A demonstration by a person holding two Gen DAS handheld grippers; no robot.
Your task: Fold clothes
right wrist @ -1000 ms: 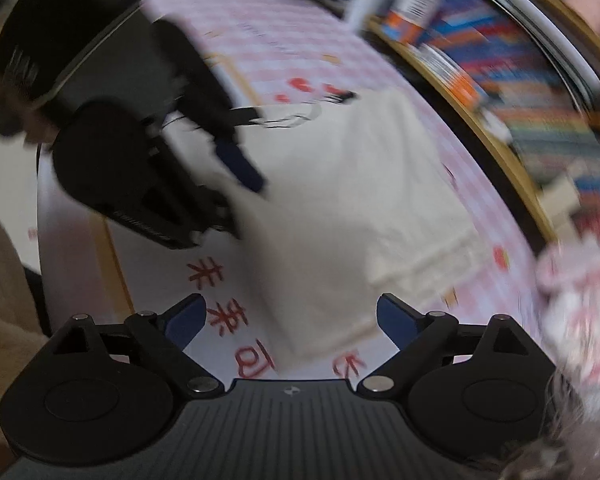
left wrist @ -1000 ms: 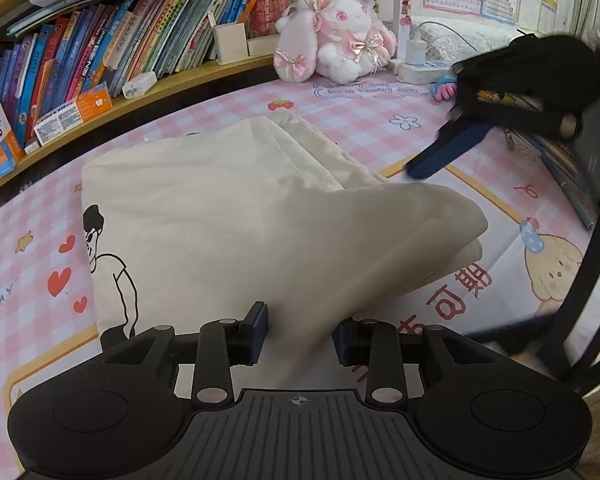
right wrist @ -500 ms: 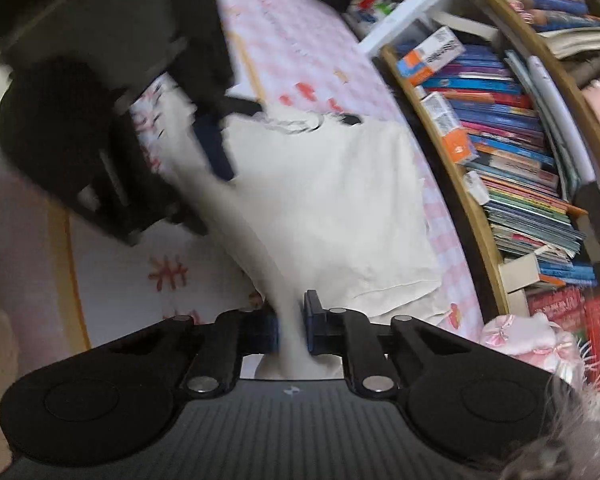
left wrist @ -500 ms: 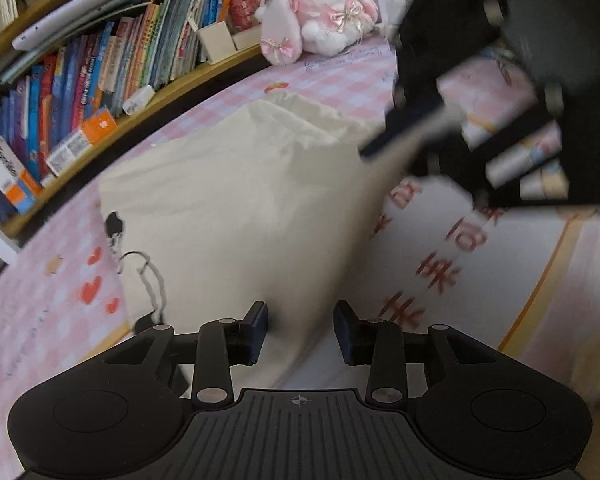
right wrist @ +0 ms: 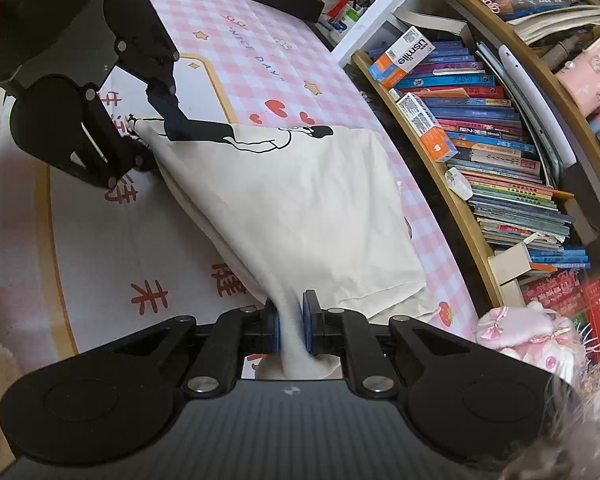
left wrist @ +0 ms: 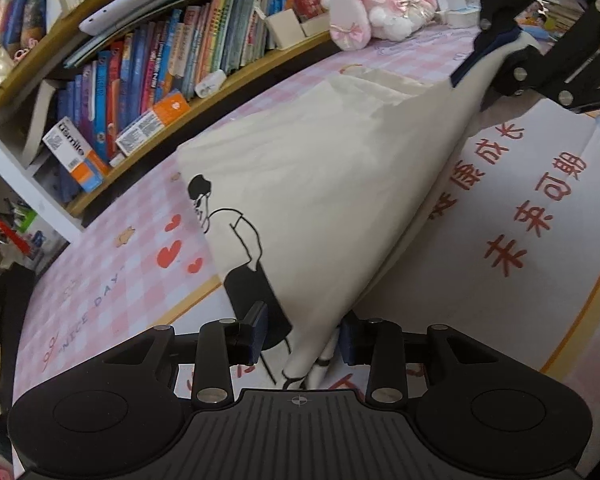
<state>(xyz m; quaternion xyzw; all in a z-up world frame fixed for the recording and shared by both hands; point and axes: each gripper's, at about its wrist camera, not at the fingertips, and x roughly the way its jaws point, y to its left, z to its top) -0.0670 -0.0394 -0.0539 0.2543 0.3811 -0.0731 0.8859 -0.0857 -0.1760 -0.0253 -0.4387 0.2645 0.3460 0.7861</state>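
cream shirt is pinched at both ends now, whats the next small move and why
Probably carry the lifted edge across toward the bookshelf side to lay the fold. The right gripper, whose jaws have just closed, pinches one end of the cream shirt; the left gripper has bunched cloth between its jaws at the other. The far part lies flat on the pink checked cloth.
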